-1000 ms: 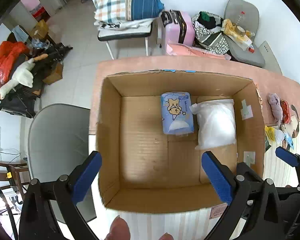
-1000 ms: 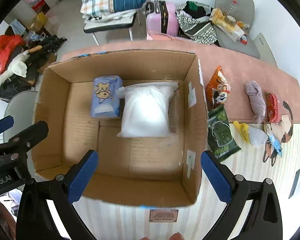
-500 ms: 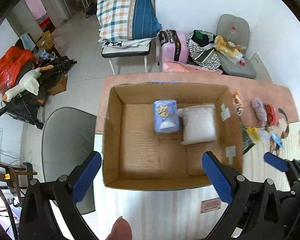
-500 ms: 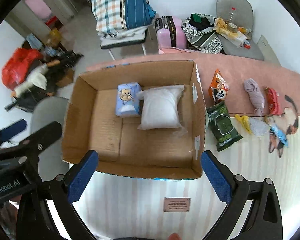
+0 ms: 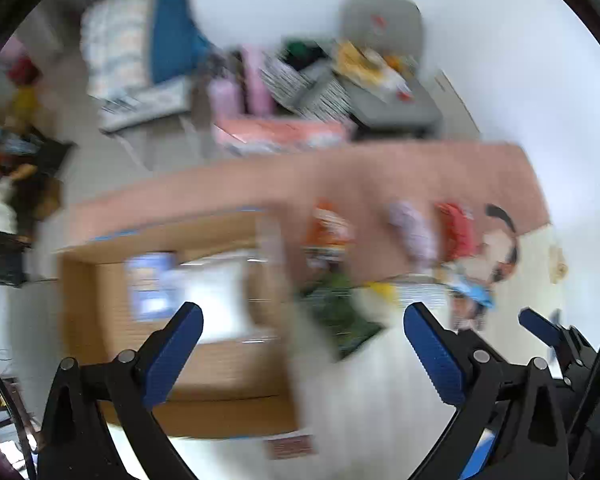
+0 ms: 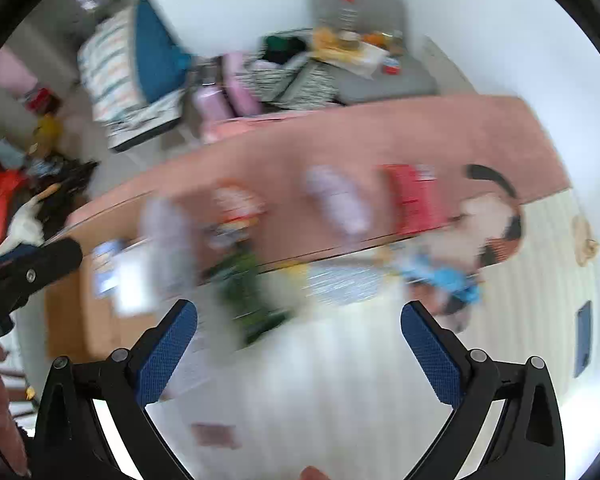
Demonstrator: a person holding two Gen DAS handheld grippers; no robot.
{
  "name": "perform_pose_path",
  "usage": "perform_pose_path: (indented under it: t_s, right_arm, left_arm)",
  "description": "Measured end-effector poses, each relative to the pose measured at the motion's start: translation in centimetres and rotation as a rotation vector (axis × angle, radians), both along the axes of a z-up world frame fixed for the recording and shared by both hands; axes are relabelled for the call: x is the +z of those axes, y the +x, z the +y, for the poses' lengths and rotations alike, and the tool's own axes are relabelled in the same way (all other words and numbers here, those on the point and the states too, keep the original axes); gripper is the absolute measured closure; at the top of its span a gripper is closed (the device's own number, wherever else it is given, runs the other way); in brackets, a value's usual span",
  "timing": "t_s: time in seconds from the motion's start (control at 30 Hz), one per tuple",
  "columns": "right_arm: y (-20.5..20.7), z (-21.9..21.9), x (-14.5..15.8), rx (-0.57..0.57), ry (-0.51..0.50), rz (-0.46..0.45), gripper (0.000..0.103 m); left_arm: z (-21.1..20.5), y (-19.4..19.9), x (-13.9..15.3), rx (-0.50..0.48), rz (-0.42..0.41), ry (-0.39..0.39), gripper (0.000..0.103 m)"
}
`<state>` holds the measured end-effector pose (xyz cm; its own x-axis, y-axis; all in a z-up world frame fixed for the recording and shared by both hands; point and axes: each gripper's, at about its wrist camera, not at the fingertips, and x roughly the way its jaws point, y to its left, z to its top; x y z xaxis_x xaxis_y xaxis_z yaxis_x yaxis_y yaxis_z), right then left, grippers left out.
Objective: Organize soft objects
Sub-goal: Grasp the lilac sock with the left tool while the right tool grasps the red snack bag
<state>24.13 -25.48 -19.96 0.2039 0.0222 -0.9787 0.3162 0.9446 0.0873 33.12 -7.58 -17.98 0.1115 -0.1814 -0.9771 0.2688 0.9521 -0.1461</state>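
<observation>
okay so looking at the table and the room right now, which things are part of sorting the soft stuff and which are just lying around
Job: cardboard box, blue pack and white bag inside it, green packet, orange packet, lilac cloth, red item.

Lying about: grey chair, pink suitcase, plaid bedding.

1. The table (image 6: 340, 380) has a pink cloth across the far part and a pale striped one on the near part. Both views are pretty motion-blurred.
2. A cardboard box (image 5: 228, 376) sits on it, at the left end.
3. Just right of the box: an orange snack bag (image 5: 328, 228), with a green packet (image 5: 340, 316) nearer the camera.
4. Further right of the box: a pale lilac bundle (image 6: 336, 200), then a red packet (image 6: 412, 196).
5. Well right of the box, a dark blue flat thing (image 6: 583, 338) lies on the striped part.
</observation>
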Motion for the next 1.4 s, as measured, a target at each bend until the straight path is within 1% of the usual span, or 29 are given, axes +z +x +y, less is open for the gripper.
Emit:
perform_pose_path:
  t_s: [0.03, 0.07, 0.1, 0.13, 0.17, 0.2, 0.23, 0.27, 0.33, 0.37, 0.47, 0.6, 0.67, 0.73, 0.77, 0.8, 0.83, 0.87, 0.9, 0.93, 1.03, 1.13, 1.17, 1.23, 1.27, 1.3, 1.33, 1.37, 1.4]
  right_arm:
    - [0.6, -2.1, -0.8, -0.015, 0.001, 0.02, 0.001]
    - [1.5, -4.7, -1.9, -0.032, 0.014, 0.042, 0.001]
    - [2.3, -6.8, -3.0, -0.046, 0.025, 0.064, 0.002]
    - [3.1, -8.6, -4.0, -0.056, 0.033, 0.082, 0.003]
    - [4.2, -10.9, -5.5, -0.063, 0.054, 0.103, 0.003]
    - [4.9, -12.2, -6.6, -0.067, 0.064, 0.119, 0.003]
    - [5.5, -13.4, -7.7, -0.071, 0.073, 0.136, 0.004]
    - [6.5, -14.9, -9.5, -0.073, 0.097, 0.167, 0.004]
    - [7.4, -16.1, -11.7, -0.081, 0.134, 0.197, 0.014]
    - [8.2, -16.9, -13.2, -0.076, 0.143, 0.224, 0.015]
    - [9.3, -17.9, -16.1, -0.053, 0.152, 0.269, 0.018]
    - [10.3, -18.9, -18.7, -0.039, 0.169, 0.304, 0.019]
    - [10.6, -19.1, -19.6, -0.039, 0.175, 0.315, 0.021]
    - [10.9, -18.9, -20.9, -0.013, 0.164, 0.351, 0.029]
    - [10.8, -18.7, -21.6, -0.005, 0.157, 0.37, 0.032]
    - [10.9, -18.4, -21.6, 0.006, 0.134, 0.369, 0.036]
    - [11.0, -18.1, -21.6, 0.022, 0.103, 0.375, 0.046]
    - [11.1, -17.6, -21.6, 0.037, 0.068, 0.379, 0.047]
    - [11.0, -17.4, -21.5, 0.035, 0.073, 0.369, 0.051]
    - [11.0, -17.2, -21.3, 0.03, 0.077, 0.364, 0.053]
    - [10.4, -16.4, -20.0, 0.018, 0.076, 0.329, 0.054]
    - [9.3, -15.1, -17.0, 0.026, 0.052, 0.268, 0.055]
    - [8.9, -14.1, -15.2, 0.033, 0.057, 0.232, 0.055]
    - [8.1, -12.7, -13.0, 0.044, 0.074, 0.191, 0.055]
    - [7.4, -11.3, -11.1, 0.057, 0.08, 0.157, 0.055]
    - [6.9, -10.1, -9.9, 0.069, 0.081, 0.138, 0.055]
    - [6.7, -8.8, -8.6, 0.081, 0.085, 0.12, 0.055]
    - [6.1, -6.4, -6.9, 0.096, 0.101, 0.093, 0.055]
    - [5.7, -5.0, -6.0, 0.106, 0.112, 0.079, 0.055]
  left_arm:
    - [-2.2, 1.1, -1.6, -0.015, 0.055, -0.029, 0.001]
    - [-4.4, 2.4, -3.3, -0.026, 0.104, -0.04, 0.003]
    - [-5.7, 3.2, -4.4, -0.031, 0.136, -0.047, 0.008]
    - [-7.5, 4.2, -6.1, -0.033, 0.186, -0.058, 0.015]
    - [-9.3, 5.3, -8.0, -0.029, 0.233, -0.065, 0.02]
    - [-11.1, 6.3, -10.0, -0.029, 0.292, -0.078, 0.024]
    - [-12.0, 6.8, -11.2, -0.028, 0.322, -0.077, 0.026]
    - [-13.3, 7.5, -12.7, -0.028, 0.355, -0.08, 0.026]
    - [-15.6, 8.5, -15.7, -0.023, 0.414, -0.072, 0.026]
    - [-16.4, 8.9, -16.7, -0.019, 0.433, -0.075, 0.026]
    - [-19.0, 9.7, -20.2, -0.018, 0.512, -0.058, 0.026]
    - [-20.8, 10.0, -22.5, -0.035, 0.53, 0.012, 0.026]
    - [-21.3, 9.7, -23.2, -0.047, 0.526, 0.057, 0.04]
    - [-21.2, 9.4, -23.8, -0.033, 0.53, 0.08, 0.064]
    - [-21.1, 9.2, -23.8, -0.032, 0.519, 0.091, 0.066]
    - [-21.2, 9.0, -23.6, -0.043, 0.504, 0.103, 0.068]
    - [-21.2, 8.8, -23.5, -0.049, 0.495, 0.109, 0.069]
    - [-21.1, 8.6, -23.3, -0.045, 0.482, 0.116, 0.069]
    - [-21.0, 8.5, -23.2, -0.041, 0.473, 0.12, 0.071]
    - [-20.8, 8.2, -22.7, -0.045, 0.454, 0.123, 0.072]
    - [-19.8, 7.5, -20.7, -0.041, 0.397, 0.116, 0.072]
    - [-18.2, 6.3, -17.0, -0.05, 0.319, 0.083, 0.072]
    - [-17.5, 5.8, -15.7, -0.049, 0.294, 0.067, 0.072]
    - [-14.7, 4.6, -12.3, -0.04, 0.248, 0.011, 0.072]
    - [-13.1, 4.0, -10.8, -0.026, 0.23, -0.012, 0.072]
    - [-11.3, 3.8, -9.1, -0.016, 0.211, -0.035, 0.072]
    - [-9.7, 3.3, -7.8, -0.009, 0.189, -0.046, 0.072]
    - [-8.0, 2.9, -6.6, 0.004, 0.165, -0.046, 0.072]
    - [-4.8, 2.4, -4.7, 0.023, 0.13, -0.044, 0.072]
